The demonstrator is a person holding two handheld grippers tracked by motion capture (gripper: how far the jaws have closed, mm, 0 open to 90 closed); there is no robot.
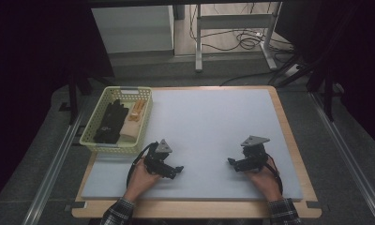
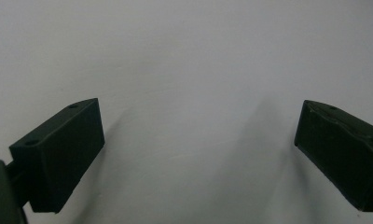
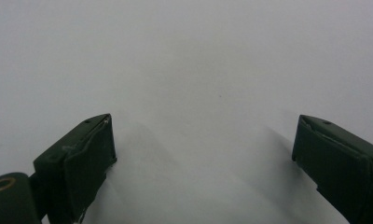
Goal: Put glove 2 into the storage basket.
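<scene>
A pale yellow-green basket (image 1: 146,123) stands at the table's left, holding black gloves (image 1: 111,121), a beige folded item (image 1: 130,128) and an orange piece (image 1: 138,110). My left gripper (image 1: 178,169) rests low on the grey mat just right of the basket's near corner, pointing right. Its jaws stand wide apart over bare mat, so the left gripper (image 2: 198,135) is open and holds nothing. My right gripper (image 1: 231,162) sits near the mat's front right, pointing left. In its own view the right gripper (image 3: 203,144) is open too, with bare mat between the jaws.
The grey mat (image 1: 209,122) covers most of the wooden table (image 1: 288,136). Beyond the far edge are a white cabinet (image 1: 134,28), a metal frame (image 1: 232,33) and cables (image 1: 251,42) on the floor. Metal rails (image 1: 54,164) run along both sides.
</scene>
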